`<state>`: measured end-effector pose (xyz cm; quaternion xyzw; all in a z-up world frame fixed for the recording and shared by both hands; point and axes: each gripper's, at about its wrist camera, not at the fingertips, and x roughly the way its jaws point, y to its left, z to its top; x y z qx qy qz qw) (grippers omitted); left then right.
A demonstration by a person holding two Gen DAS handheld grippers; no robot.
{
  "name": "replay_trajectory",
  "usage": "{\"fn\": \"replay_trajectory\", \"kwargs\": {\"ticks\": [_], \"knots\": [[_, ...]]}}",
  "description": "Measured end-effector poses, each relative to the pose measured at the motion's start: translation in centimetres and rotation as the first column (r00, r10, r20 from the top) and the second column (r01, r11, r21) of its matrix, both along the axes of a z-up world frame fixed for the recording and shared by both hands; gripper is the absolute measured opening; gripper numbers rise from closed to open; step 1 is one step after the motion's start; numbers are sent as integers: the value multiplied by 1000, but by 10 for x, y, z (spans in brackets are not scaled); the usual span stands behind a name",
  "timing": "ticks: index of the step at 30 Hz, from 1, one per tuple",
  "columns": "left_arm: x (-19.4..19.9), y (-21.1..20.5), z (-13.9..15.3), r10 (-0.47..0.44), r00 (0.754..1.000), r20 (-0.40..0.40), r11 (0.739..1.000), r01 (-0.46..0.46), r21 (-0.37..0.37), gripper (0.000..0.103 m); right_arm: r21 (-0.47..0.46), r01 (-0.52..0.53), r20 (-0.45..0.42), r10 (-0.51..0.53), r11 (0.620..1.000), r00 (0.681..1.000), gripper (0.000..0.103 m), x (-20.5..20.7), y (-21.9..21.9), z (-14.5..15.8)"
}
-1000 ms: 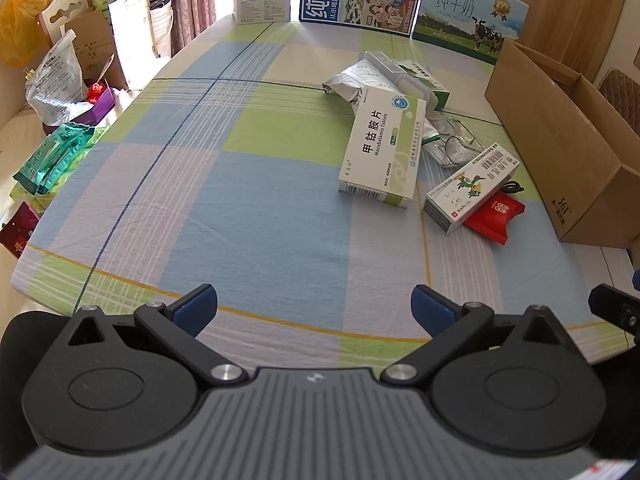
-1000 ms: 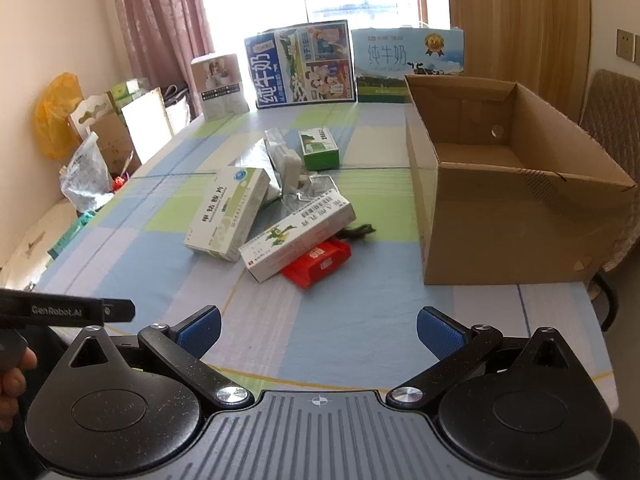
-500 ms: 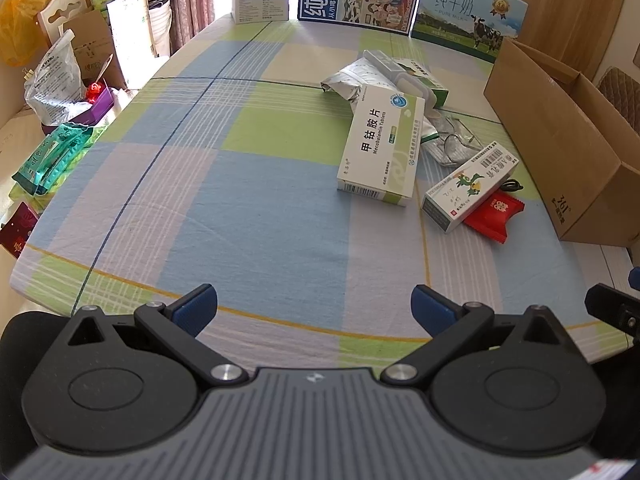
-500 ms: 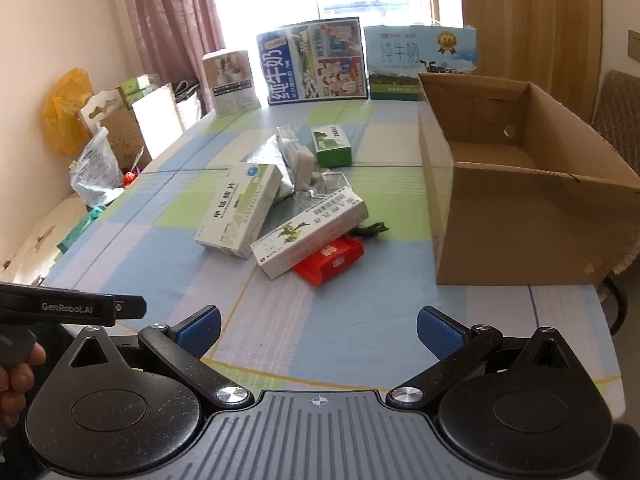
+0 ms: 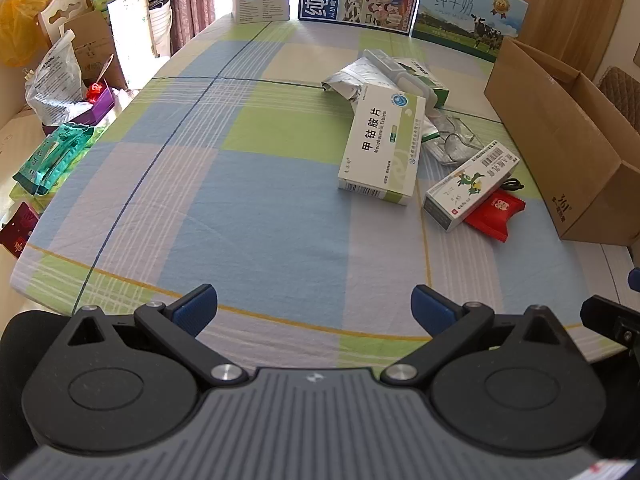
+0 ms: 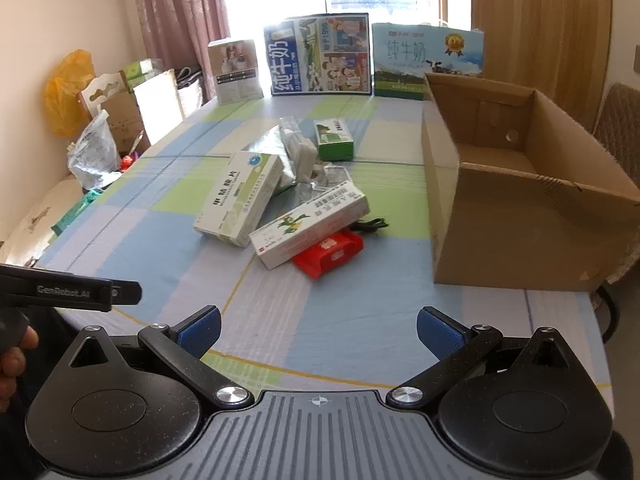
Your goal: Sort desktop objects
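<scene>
the big white and green box (image 5: 382, 146) lies flat in the middle of the checked table (image 5: 248, 216), its long side running away from the grippers. the long thin box (image 6: 310, 226) beside it lies slanted, partly on top of a red packet (image 6: 330, 252). the brown carton (image 6: 520, 204) stands open on the right, and it looks empty, though its floor is partly hidden. the left gripper (image 5: 314, 302) and right gripper (image 6: 318, 326) both have their jaws wide apart, holding nothing, above the near table edge
</scene>
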<state>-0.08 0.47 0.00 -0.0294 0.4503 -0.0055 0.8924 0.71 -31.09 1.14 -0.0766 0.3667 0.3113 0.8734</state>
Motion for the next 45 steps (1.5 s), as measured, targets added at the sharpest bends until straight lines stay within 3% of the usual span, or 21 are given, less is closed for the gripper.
{"fn": "replay_trajectory", "kwargs": {"ticks": [12,17,27,45], "knots": [[-2,3,-3,4,1000,-3,1000,-4,-6,102,-26,41,-32,-42,999,999,101,6,-2,-8],[0,3,-5,2,1000,-8,1000,-2,-9,102,-29,14,-83,-17,999,996,101,12,-2,-12],[9,15,-7,1,1000,-5,1000,-2,-28,102,-57,-33,-94,27,998,995,101,17,9,-19],[48,14,-11,-143,990,7,989,143,-20,101,-82,-125,-90,118,989,989,101,34,31,-36]]}}
